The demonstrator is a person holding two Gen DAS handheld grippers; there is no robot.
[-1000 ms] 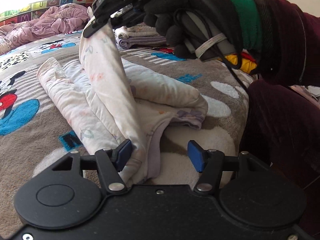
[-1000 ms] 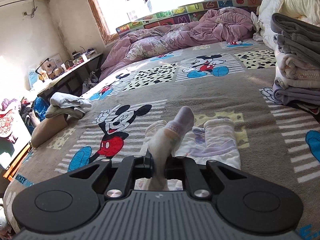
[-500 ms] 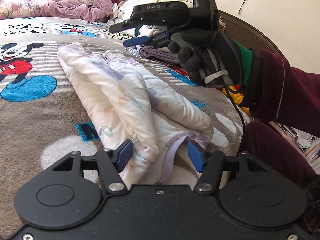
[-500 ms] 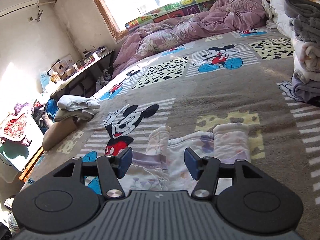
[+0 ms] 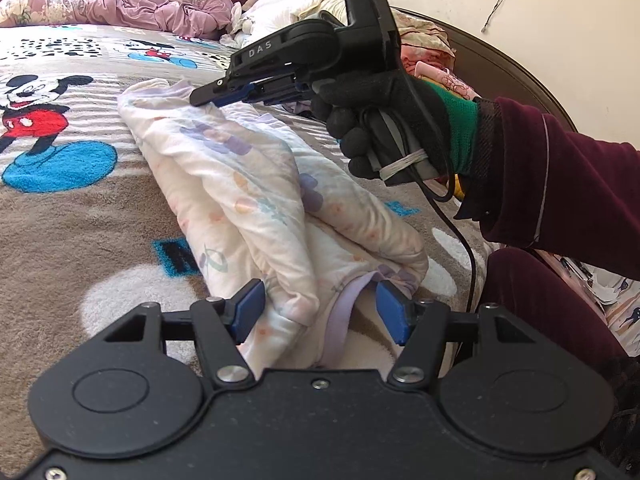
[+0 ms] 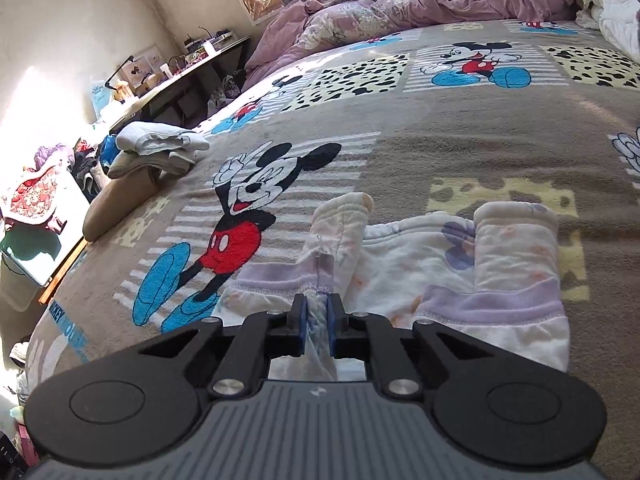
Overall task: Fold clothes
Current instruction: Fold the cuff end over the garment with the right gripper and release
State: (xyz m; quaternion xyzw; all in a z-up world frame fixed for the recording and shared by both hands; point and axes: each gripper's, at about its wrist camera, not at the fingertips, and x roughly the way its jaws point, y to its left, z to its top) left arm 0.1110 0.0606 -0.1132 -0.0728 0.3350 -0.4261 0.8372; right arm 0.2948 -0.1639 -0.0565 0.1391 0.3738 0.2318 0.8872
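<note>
A white garment with pastel prints and lilac trim [image 5: 256,184] lies folded lengthwise on the Mickey Mouse blanket [image 5: 60,208]. My left gripper [image 5: 320,314] is open, its blue pads on either side of the garment's near end with the lilac hem. My right gripper [image 6: 317,320] is shut on a fold of the garment [image 6: 460,264] near its lilac band. In the left wrist view the right gripper [image 5: 218,94] sits low over the garment's far end, held by a black-gloved hand [image 5: 384,120].
A crumpled pink duvet [image 6: 420,4] lies at the far end of the bed. A small pile of folded pale clothes [image 6: 156,148] sits at the bed's left edge, beside a cluttered desk [image 6: 168,76]. The person's maroon sleeve [image 5: 560,184] is at right.
The right gripper let go of the raised sleeve, came down open over the garment, and has now shut on a fold of it. The left gripper stayed open at the near end.
</note>
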